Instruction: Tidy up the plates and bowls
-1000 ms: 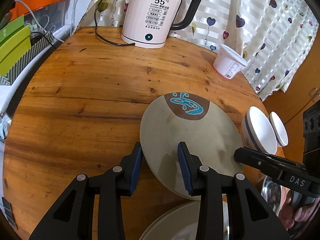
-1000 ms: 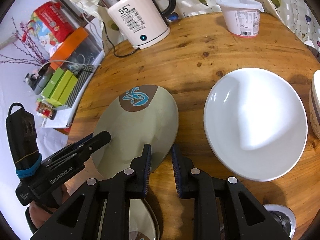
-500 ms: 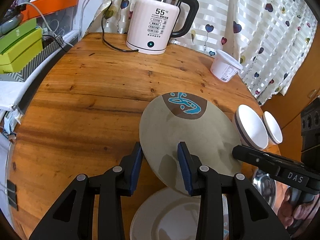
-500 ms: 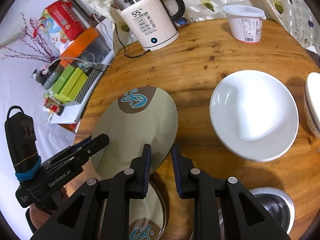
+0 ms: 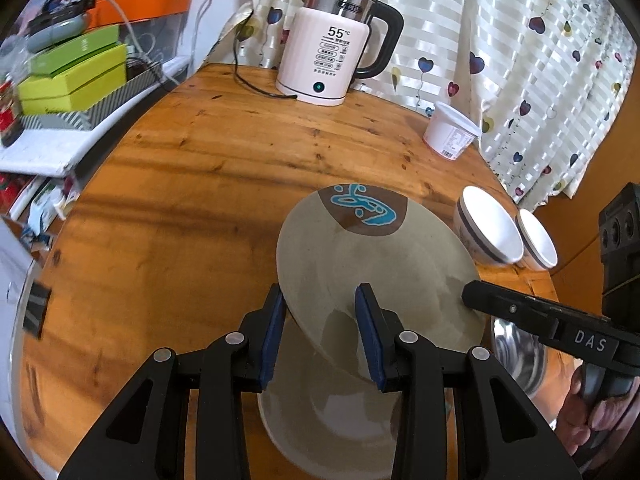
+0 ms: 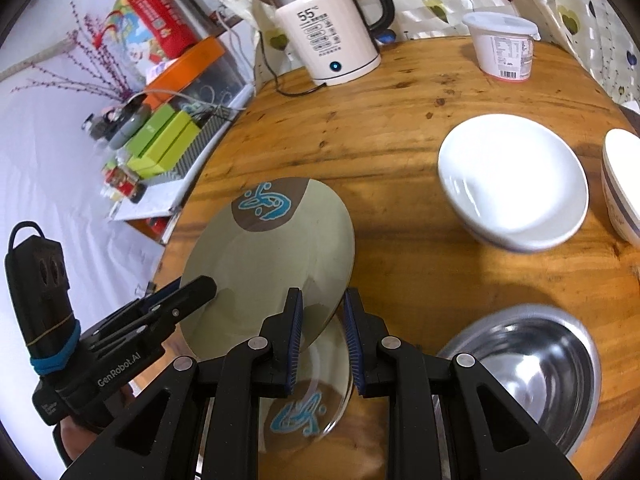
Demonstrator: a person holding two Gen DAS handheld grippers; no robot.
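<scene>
Both tongs, as I read them: my left gripper [image 5: 320, 332] was partly open, its blue pads bracketing the near left rim of the beige plate [image 5: 372, 276]; whether both pads pressed on it I could not tell. My right gripper [image 6: 320, 336] was nearly closed, clamped on that plate's near right edge.

Item, beige plate: tilted, lifted off the table [image 5: 208, 184], its brown patch with the blue motif on the far side, toward the kettle [image 5: 336, 46].

Item, second plate [image 6: 308, 408] with a blue motif: lying flat on the table directly beneath the raised plate.

Item, white dish [image 6: 516, 184]: right of the raised plate, well apart from it.

Item, two striped bowls [image 5: 490, 228]: touching each other at the table's right edge, beyond the raised plate's right side.

Item, steel bowl [image 6: 532, 372]: near right of the raised plate, just beside the right gripper.

Item, white tub [image 6: 504, 46]: far right of the raised plate, to the right of the kettle.
</scene>
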